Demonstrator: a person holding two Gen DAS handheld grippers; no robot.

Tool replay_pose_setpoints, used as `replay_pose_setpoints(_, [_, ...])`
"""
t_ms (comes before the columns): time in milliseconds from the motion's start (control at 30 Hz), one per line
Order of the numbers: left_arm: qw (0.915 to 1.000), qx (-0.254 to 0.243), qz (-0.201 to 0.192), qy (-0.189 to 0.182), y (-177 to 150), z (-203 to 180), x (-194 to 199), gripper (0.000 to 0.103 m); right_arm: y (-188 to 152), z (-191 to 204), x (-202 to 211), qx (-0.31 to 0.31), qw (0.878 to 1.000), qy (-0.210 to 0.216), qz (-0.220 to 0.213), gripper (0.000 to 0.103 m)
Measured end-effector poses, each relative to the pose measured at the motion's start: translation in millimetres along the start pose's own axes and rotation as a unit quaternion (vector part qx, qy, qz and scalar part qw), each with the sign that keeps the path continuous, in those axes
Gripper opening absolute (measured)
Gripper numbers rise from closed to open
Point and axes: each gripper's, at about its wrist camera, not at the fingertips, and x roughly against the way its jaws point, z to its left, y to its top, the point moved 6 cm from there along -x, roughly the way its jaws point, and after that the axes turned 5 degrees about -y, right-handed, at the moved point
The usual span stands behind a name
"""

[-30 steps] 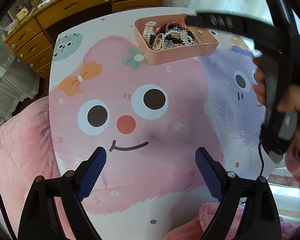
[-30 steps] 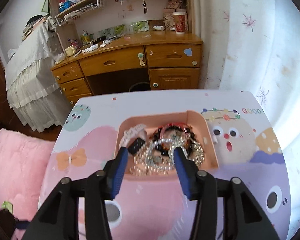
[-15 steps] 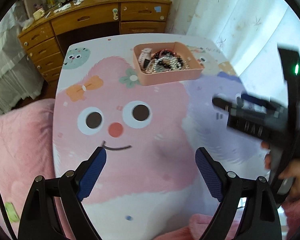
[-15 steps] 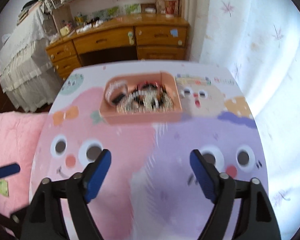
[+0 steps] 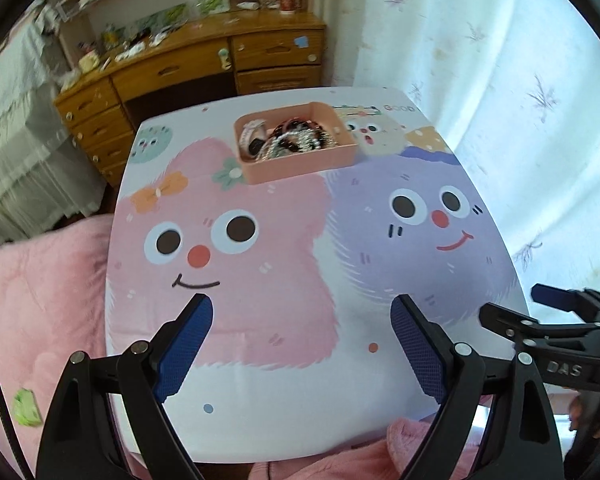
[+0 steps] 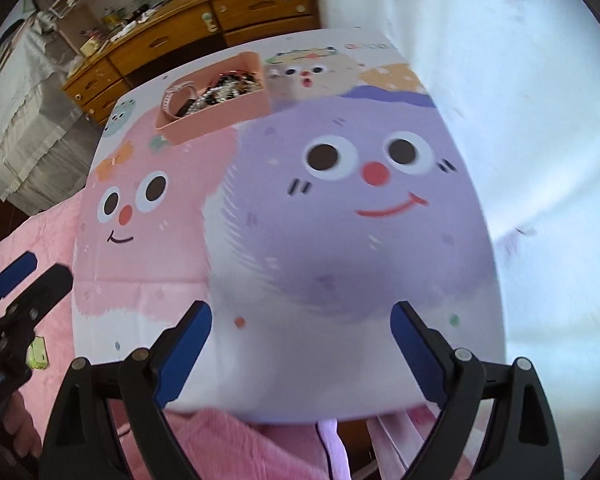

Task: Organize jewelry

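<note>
Jewelry point(image 5: 292, 142) lies heaped in the pink tray point(image 5: 300, 162) at the table's point(image 5: 284, 412) far side, well apart from both grippers. Left gripper point(image 5: 302, 344) and right gripper point(image 6: 300, 344) hover wide open and empty near the front edge; little seems left beyond keeping clear of the tray
</note>
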Motion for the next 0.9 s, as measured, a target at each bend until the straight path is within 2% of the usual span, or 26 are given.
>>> replay_pose_setpoints(167, [0.9996,0.005,-0.02,-0.019,15.9,-23.6,34.0,0.09,6.3,-6.9,40.1,0.002,0.999,-0.009,-0.032,0.092])
replay_pose_setpoints(267, [0.9982,-0.005,-0.059,0.012,19.8,-29.8,56.9,0.102,9.9,0.3,64.2,0.022,0.998,-0.011,-0.064,0.092])
replay_pose_setpoints(367, [0.9956,0.006,-0.088,0.033,14.6,-28.7,72.0,0.102,12.1,6.2,83.4,0.041,0.994,-0.02,-0.101,0.092])
replay_pose_setpoints(500, [0.9954,0.038,-0.067,0.056,-1.8,-20.0,67.3,0.102,8.8,2.3,94.2,0.016,0.99,-0.016,-0.138,0.094])
replay_pose_setpoints(667, [0.9925,0.077,-0.07,0.063,-13.5,-3.4,71.0,0.102,3.8,6.5,105.9,0.03,0.985,-0.014,-0.171,0.103])
replay_pose_setpoints(767, [0.9913,0.086,-0.07,0.072,-17.9,-1.0,71.7,0.102,0.7,13.8,107.7,0.046,0.983,-0.013,-0.175,0.103])
replay_pose_setpoints(900, [0.9921,0.072,-0.066,0.078,-18.6,-7.5,69.7,0.102,-1.7,17.0,105.3,0.054,0.984,-0.006,-0.171,0.103])
